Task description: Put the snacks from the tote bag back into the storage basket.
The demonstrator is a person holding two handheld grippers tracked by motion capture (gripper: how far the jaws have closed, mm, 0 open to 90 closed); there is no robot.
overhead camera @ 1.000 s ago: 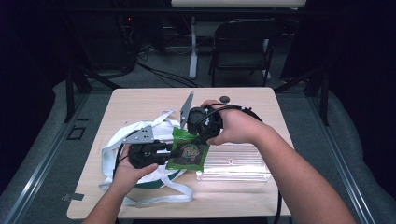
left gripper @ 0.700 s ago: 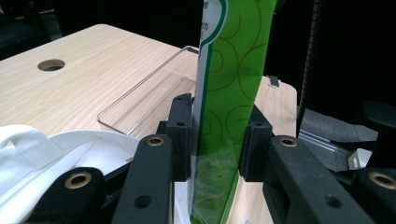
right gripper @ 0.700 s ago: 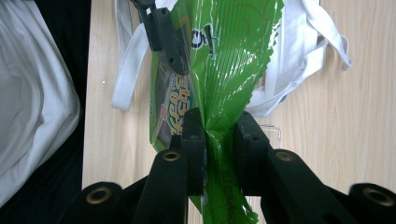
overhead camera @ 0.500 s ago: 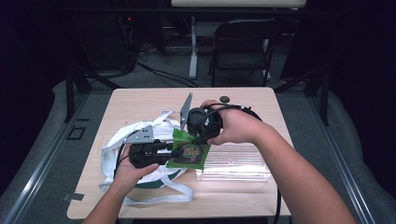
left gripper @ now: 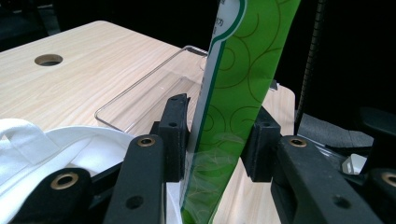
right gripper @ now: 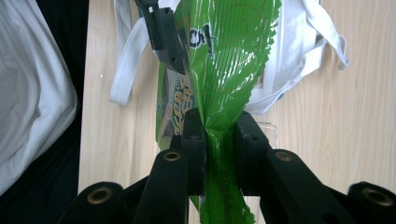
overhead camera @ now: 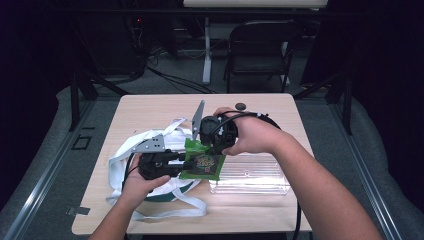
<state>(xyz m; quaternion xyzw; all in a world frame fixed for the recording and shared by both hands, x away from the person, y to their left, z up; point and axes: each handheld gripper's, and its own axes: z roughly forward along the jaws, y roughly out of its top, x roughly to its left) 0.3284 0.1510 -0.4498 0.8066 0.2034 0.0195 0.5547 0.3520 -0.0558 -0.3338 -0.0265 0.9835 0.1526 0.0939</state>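
Observation:
A green snack packet (overhead camera: 202, 165) hangs just above the wooden table (overhead camera: 150, 110), held between both grippers. My left gripper (overhead camera: 182, 162) comes in from the left, and its pads press both faces of the packet (left gripper: 238, 70). My right gripper (overhead camera: 206, 147) reaches down from the far side and pinches the packet's crimped edge (right gripper: 229, 60), which wrinkles between its jaws. In the right gripper view, a jaw of the left gripper (right gripper: 166, 32) shows against the packet. Under the packet lies a white cloth bag (overhead camera: 130, 150) with long straps.
A clear plastic tray (overhead camera: 255, 177) lies on the table right of the packet, near the front edge. A small round hole (overhead camera: 240, 105) sits near the table's far edge. A folding chair (overhead camera: 260, 50) stands behind the table. Bag straps (overhead camera: 165, 210) trail toward the front edge.

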